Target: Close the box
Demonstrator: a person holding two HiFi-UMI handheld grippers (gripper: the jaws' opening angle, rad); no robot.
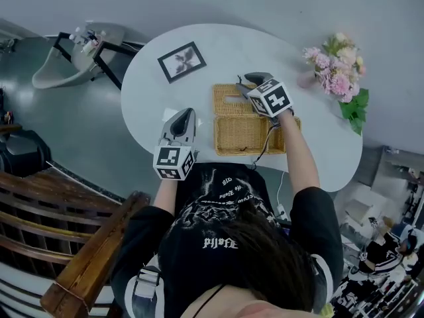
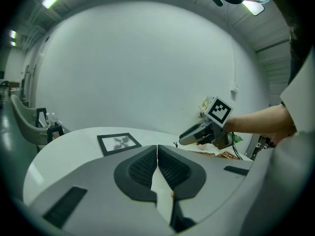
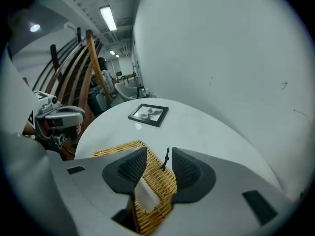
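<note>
Wicker box lies open on the white tabletop in the head view, directly under the right gripper, with its slotted lid folded back flat on the far side. The left gripper hangs well to the left of the box, over the near edge of the tabletop. A picture frame lies beyond its fingers, pink flowers stand far to the right of the right gripper, and a wooden chair sits behind the left hand. How the fingers stand is hard to read from up here. The left gripper view settles it for the left gripper: its fingers are pressed together with nothing between them. Ahead of them are the picture frame and, to the right, the right gripper pointing left and down, with only a sliver of the box showing beneath it. The right gripper view shows what neither of the others does: the right gripper has its fingers spread apart, the box just below them and unpinched, and a short black cord standing up from the wicker in the gap. Past the fingers lies the picture frame; far to their left is the left gripper.
</note>
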